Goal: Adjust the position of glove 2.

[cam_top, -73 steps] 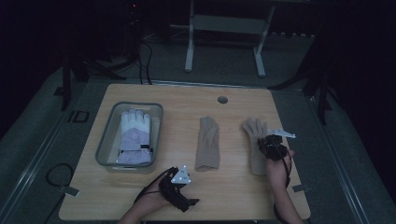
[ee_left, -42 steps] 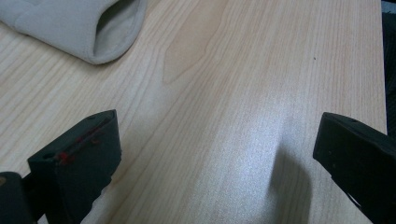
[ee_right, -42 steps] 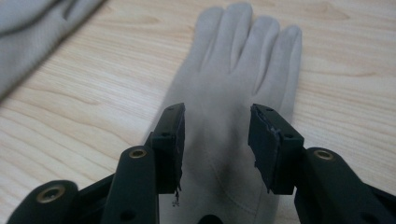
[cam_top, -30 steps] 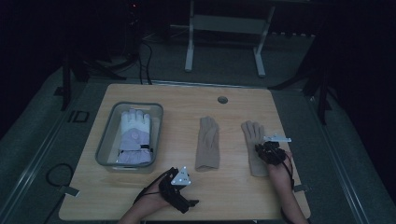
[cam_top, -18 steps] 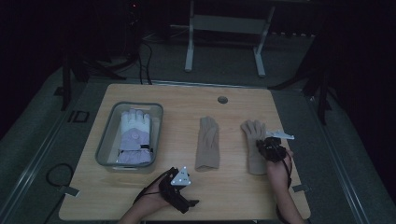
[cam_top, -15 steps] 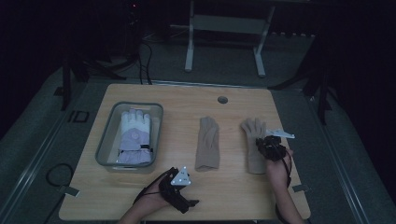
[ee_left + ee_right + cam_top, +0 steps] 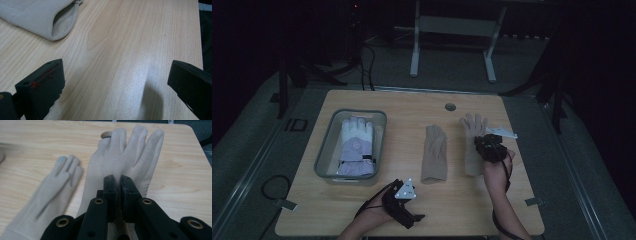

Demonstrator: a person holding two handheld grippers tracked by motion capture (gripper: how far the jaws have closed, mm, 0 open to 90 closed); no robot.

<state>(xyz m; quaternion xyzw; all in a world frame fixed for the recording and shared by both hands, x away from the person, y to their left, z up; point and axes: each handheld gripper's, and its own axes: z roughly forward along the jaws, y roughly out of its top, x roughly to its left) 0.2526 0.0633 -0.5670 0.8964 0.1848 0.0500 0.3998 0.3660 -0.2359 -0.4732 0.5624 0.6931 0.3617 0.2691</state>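
Since the earlier pictures the right gripper has shifted only slightly over the right-hand beige glove, while the left gripper has stayed put near the table's front edge. From the high view, that glove lies flat at about 3 o'clock on the table, fingers pointing to 12. In the right gripper view the jaws are pressed together over the glove's palm; a thin fold of fabric seems pinched between them, though that is hard to make out. A second beige glove lies just beside it at 9 o'clock, apart from it. The left gripper's jaws stand wide apart over bare wood, holding nothing, with that second glove's cuff toward 11 o'clock. A padded white glove rests in the grey bin at the table's 9 o'clock.
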